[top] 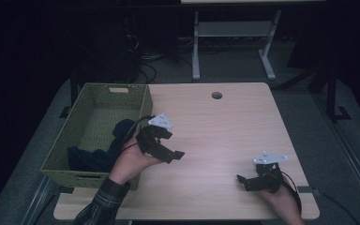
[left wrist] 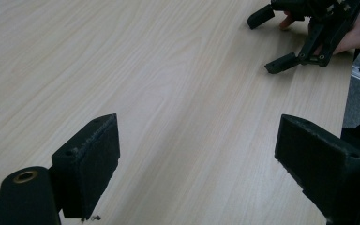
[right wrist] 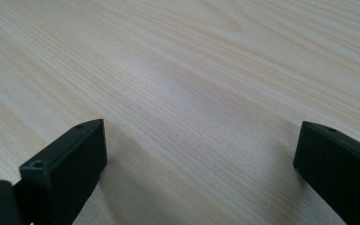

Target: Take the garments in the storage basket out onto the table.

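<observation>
One desk (top: 225,136), light wood, with one round cable hole (top: 216,95) in its top, far from both grippers. One green woven basket (top: 93,112), just beside the left gripper (top: 171,145), containing one dark blue cloth (top: 91,157). Two grippers: the left and the right gripper (top: 246,180), each with two black jaws, spread apart, and one grey three-cornered plate. Two hands, one per gripper. One second desk frame stands beyond, well apart from both grippers.

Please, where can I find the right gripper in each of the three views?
High view: right gripper at lower right, held low over the table, jaws open.
Left gripper view: top right corner, far across the table.
Right gripper view: its own two jaws rise at the bottom corners, midpoint.
Shared landmark: the pale wood table.
</observation>
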